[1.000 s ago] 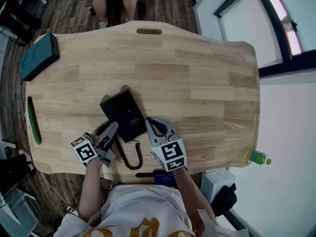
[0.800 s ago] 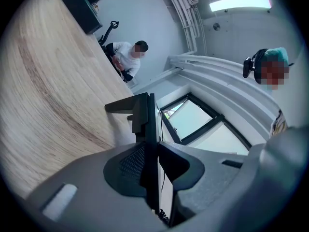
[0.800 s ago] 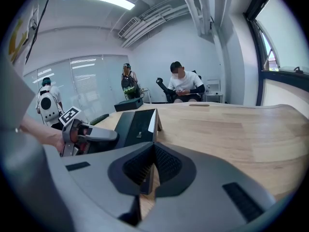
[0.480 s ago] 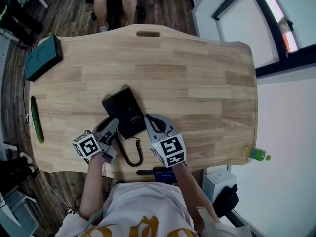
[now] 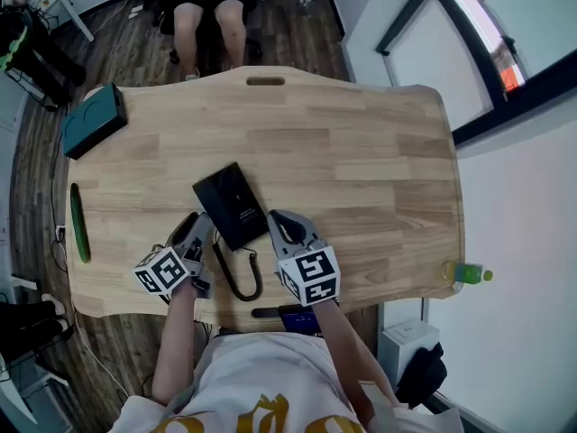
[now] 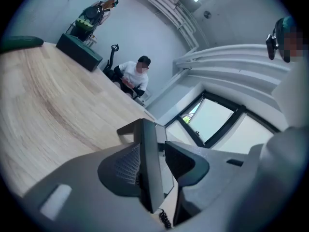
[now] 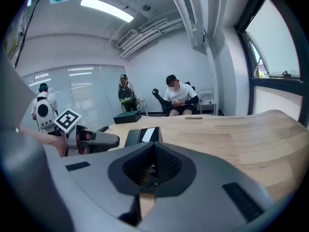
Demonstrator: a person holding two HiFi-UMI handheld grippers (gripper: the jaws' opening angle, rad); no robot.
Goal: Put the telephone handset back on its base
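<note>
left tongs [image 5: 200,225] have just been opening, now wide with the handset [image 5: 215,213] between them unpinched; it looks seated on its base [image 5: 240,198] by the bench's [image 5: 361,170] near edge; right tongs [image 5: 281,223] shut, empty; basically done

Wooden table [image 5: 361,170], dark plank floor [image 5: 288,39]

The right gripper [image 7: 154,146] fills the foreground, its fingers [image 7: 169,166] closed tip to tip with nothing between them. Just beyond the tips, a black telephone [image 7: 144,135] lies on the wooden surface [image 7: 231,134]. The left gripper [image 7: 110,140] points at it from the left. A person [image 7: 177,99] sits past the far edge.
</note>
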